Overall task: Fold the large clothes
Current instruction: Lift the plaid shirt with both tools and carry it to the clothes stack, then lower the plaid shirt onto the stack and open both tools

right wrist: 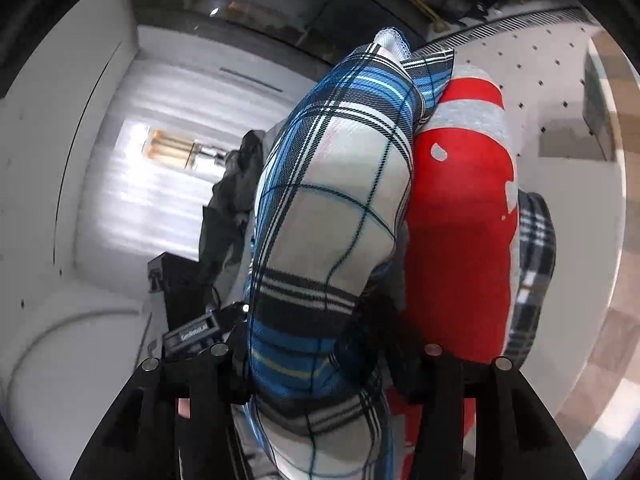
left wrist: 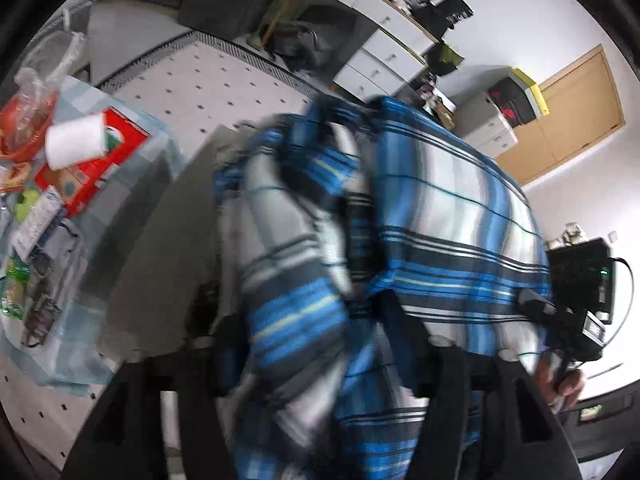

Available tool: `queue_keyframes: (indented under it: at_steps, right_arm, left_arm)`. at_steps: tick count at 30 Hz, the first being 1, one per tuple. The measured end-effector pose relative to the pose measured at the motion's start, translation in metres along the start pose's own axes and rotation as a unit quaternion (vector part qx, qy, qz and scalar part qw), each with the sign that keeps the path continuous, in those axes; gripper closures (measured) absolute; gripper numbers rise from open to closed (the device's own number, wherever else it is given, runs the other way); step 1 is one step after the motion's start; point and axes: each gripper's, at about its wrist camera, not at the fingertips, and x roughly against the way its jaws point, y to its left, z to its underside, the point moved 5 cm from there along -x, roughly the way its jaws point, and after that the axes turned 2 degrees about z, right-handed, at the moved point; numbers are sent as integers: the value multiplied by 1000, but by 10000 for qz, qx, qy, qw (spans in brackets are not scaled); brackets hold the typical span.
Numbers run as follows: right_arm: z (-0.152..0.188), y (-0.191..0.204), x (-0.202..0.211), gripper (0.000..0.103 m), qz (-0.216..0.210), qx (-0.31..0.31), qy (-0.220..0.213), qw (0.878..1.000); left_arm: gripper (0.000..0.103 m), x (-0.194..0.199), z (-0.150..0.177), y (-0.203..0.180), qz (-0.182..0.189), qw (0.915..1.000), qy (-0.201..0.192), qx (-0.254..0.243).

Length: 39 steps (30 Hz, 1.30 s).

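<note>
A blue, white and black plaid shirt [left wrist: 440, 208] hangs bunched and motion-blurred across the left wrist view. It drops between the wide-apart fingers of my left gripper [left wrist: 332, 344], which looks open around it. In the right wrist view the same plaid shirt [right wrist: 336, 184] bulges up between the fingers of my right gripper [right wrist: 324, 356]. Those jaws stand apart and the cloth lies loosely between them. The right gripper [left wrist: 576, 320], with a hand on it, shows at the shirt's right edge. The left gripper [right wrist: 200, 336] shows at the lower left.
A red garment with a grey band [right wrist: 460, 220] and a dark plaid one [right wrist: 536, 264] lie right of the shirt on the white dotted surface [right wrist: 540, 64]. A red box [left wrist: 92, 160], a white roll [left wrist: 76, 140] and small packets lie at the left. White drawers [left wrist: 384, 52] stand behind.
</note>
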Motion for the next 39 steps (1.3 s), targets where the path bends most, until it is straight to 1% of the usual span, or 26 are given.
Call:
queue_keyframes:
  at_steps: [2,4,6,8,10,12,14,15,16,18,20,21,22,23,25,26,27,28,30,32,35,37,39]
  right_arm:
    - [2,3,4,49,247,218,-40,9994]
    - [7,8,8,42,577,402,-74,9975]
    - [10,11,13,18,1229,722,-126,9897]
    - [17,21,13,16,1547,1090,-173,9818]
    - [19,29,22,16,1763,1370,-249,9744]
    - [13,38,33,16,1956,1495,-401,9684]
    - [5,49,43,16,2086,1697,-584,9614]
    - [5,59,45,16,2127,1811,-679,9578]
    - [-4,71,48,16,2114,1999,-803,9534]
    - [-19,93,46,15,1982,2303,-927,9482]
    - [-32,113,35,10,1636,2442,-759,9528]
    - [-36,114,30,10,1502,2424,-612,9565]
    - [-42,119,13,10,1326,2356,-285,9623]
    - [-43,120,2,10,1295,2300,-106,9645]
    - [-47,114,-35,10,1447,2138,532,9646]
    - [-48,107,-51,9,1601,2012,819,9629]
    - [-48,96,-67,9,1846,1907,1063,9583]
    - [-51,87,-79,9,2074,1810,1147,9545]
    - [-57,80,-88,8,2164,1713,1112,9547]
    - [-61,76,-93,8,2315,1604,1186,9522]
    - [-56,71,-101,7,2578,1804,1337,9398]
    - [-52,75,-101,4,2572,1972,1249,9377]
    - [-51,86,-95,5,2454,2079,1187,9394]
  left_arm:
    - [36,1,-4,15,118,9999,-14,117]
    - [35,1,-4,21,152,9993,-25,353]
    - [35,3,-1,29,42,9990,-70,436]
    - [35,15,-3,31,-248,9982,-204,500]
    - [35,35,-8,25,-138,9977,-359,554]
    - [35,58,-9,0,98,9981,-522,303]
    - [35,84,-3,-36,209,9963,-802,-242]
    - [35,87,-2,-51,293,9945,-908,-421]
    - [35,90,3,-70,428,9919,-995,-657]
    - [35,79,18,-96,573,9877,-940,-1114]
    - [35,59,29,-105,559,9860,-840,-1327]
    - [35,42,39,-105,526,9862,-730,-1387]
    - [35,32,43,-101,541,9867,-642,-1392]
    - [35,22,48,-95,525,9876,-573,-1361]
    - [35,-1,53,-79,596,9902,-520,-1148]
    - [35,-10,55,-71,626,9907,-547,-1075]
    - [35,-11,56,-68,661,9906,-586,-1048]
    - [35,-14,56,-63,766,9896,-670,-1018]
    - [35,-15,52,-58,936,9875,-816,-975]
    - [35,-16,51,-51,1061,9861,-862,-943]
    - [35,-24,49,-48,1096,9849,-844,-1038]
    - [35,-22,48,-49,1076,9850,-846,-1046]
    - [35,-14,49,-49,1015,9872,-757,-968]
